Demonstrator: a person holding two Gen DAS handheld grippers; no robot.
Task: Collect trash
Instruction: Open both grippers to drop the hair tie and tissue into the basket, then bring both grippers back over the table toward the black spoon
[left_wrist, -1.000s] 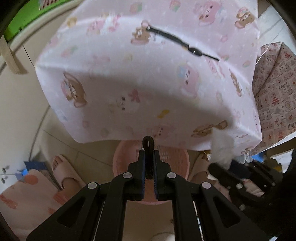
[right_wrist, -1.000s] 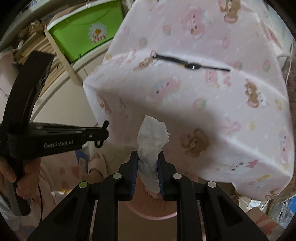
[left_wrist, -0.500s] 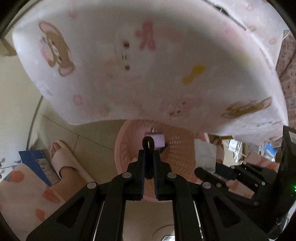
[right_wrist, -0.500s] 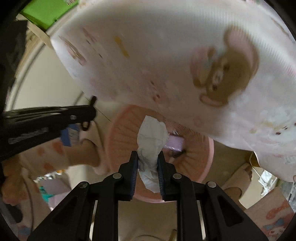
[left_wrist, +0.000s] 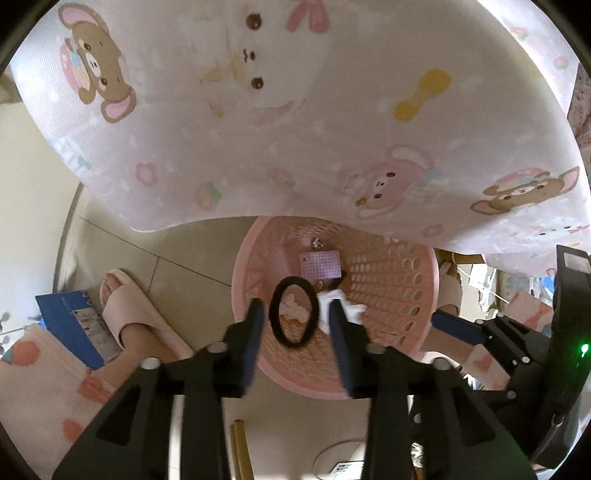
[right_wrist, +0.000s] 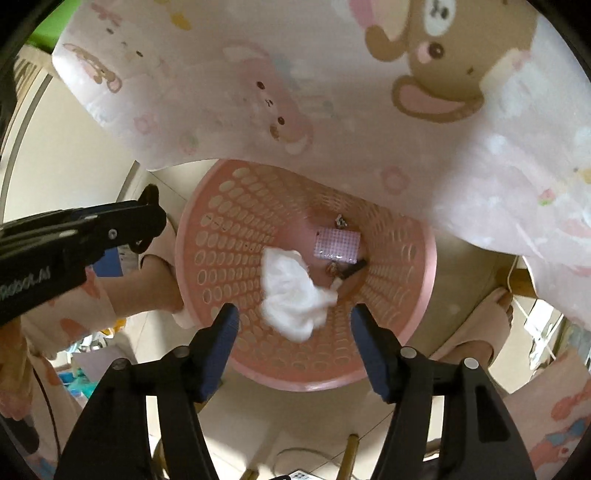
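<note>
Drop step. Both tools point down over the pink bin (left_wrist: 388, 291) on the floor, under the edge of the cloth-covered worktop (left_wrist: 295, 129).

Left tool (left_wrist: 294, 325): jaws have just been opening and stand apart. The black hair tie (left_wrist: 293, 312) hangs between them, no pad pressing on it, looks like it's mid-fall into the bin.

Right tool (right_wrist: 293, 328): jaws have just been opening too, wide apart. The white tissue (right_wrist: 291, 291) is loose between them, over the bin's mouth.

Already in the bin: a pink checked pack (right_wrist: 337, 245) and small scraps.

Next, my read: confirm both pieces land inside rather than catch the rim, then lift both tools clear of the cloth overhang and go for any trash left. Slippered foot (left_wrist: 125, 314) is just beside the bin.
</note>
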